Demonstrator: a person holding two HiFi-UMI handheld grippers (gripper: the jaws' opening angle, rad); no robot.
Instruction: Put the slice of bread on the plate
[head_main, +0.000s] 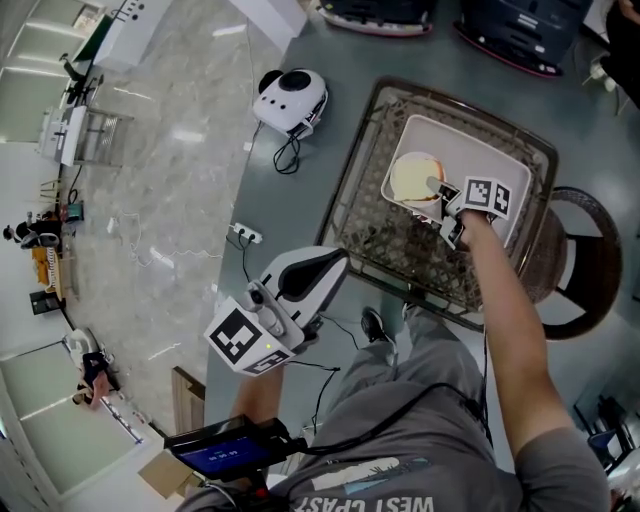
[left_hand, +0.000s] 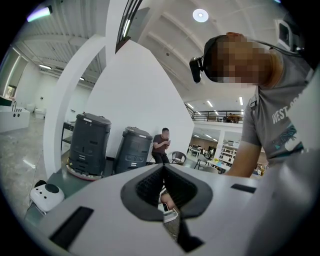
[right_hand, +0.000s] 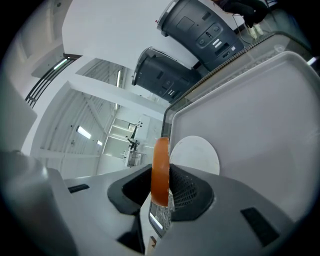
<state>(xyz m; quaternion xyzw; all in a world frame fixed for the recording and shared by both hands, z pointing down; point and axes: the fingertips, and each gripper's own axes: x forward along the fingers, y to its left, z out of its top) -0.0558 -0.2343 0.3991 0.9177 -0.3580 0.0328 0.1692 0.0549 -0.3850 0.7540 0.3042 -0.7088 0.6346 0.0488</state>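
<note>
1. Left tool (head_main: 330, 265): well left of the white tray (head_main: 500, 150), off the desk, near the person's body. Jaws pressed together, nothing between them. No part in the step.

2. Wicker desk (head_main: 365, 235): carries the tray.

3. Slice of bread (head_main: 413, 177): over the tray's left half, lifted. In the right gripper view it stands edge-on, brown crust upward.

4. Plate (right_hand: 197, 155): a round white disc lying inside the tray, just beyond the slice in the right gripper view. In the head view the slice covers it. Whether bread and plate touch cannot be told.

5. Right tool (head_main: 443, 195): over the tray's middle, jaws pinching the slice of bread at its right edge.

6. Step in hand (judged): carry and placement; the slice is at the plate but not yet released.

7. Next move (judged): tip the slice flat, lower it onto the disc, keeping it inside the plate's rim, then part the jaws and draw clear without dragging it.
</note>
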